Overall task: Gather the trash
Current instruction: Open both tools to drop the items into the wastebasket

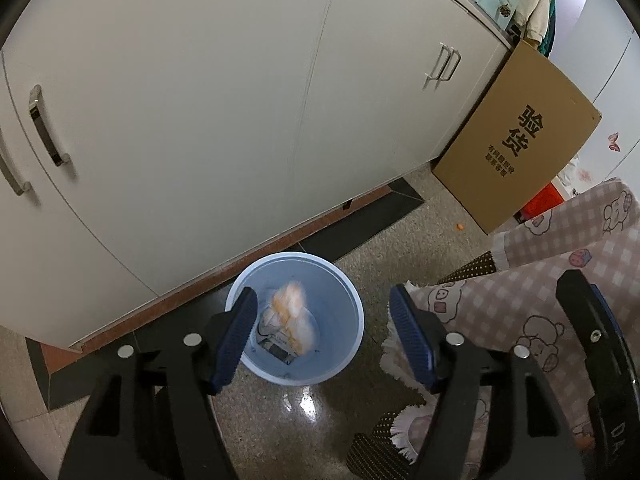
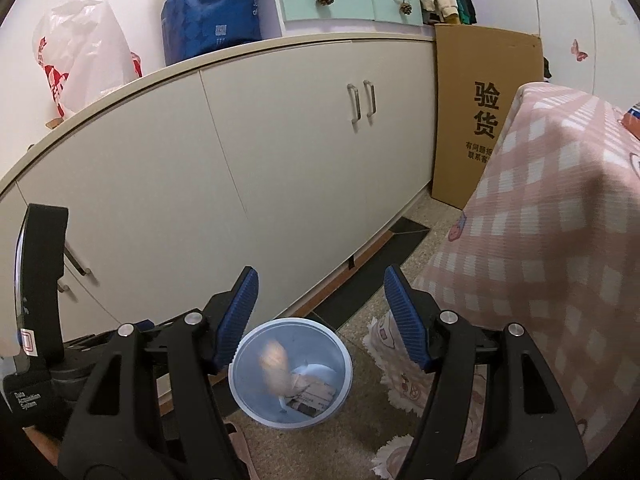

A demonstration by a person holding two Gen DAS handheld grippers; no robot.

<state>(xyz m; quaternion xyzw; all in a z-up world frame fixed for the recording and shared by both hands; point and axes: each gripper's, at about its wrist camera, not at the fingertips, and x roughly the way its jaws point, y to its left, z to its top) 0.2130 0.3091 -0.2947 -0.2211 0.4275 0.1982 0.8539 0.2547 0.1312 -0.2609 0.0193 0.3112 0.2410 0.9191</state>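
Note:
A light blue trash bin (image 1: 340, 344) stands on the floor by the white cabinet. A blurred orange and white piece of trash (image 1: 289, 305) is in the air inside its mouth, above paper scraps (image 1: 280, 346) at the bottom. My left gripper (image 1: 322, 332) is open and empty just above the bin. In the right wrist view the bin (image 2: 248, 384) lies below, with the blurred orange trash (image 2: 276, 364) inside. My right gripper (image 2: 320, 316) is open and empty, higher above the bin.
A white cabinet (image 1: 200, 120) runs along the wall behind the bin. A cardboard box (image 1: 516, 136) leans at its right end. A pink checked cloth (image 2: 560, 220) hangs at the right. Bags (image 2: 80, 52) sit on the cabinet top.

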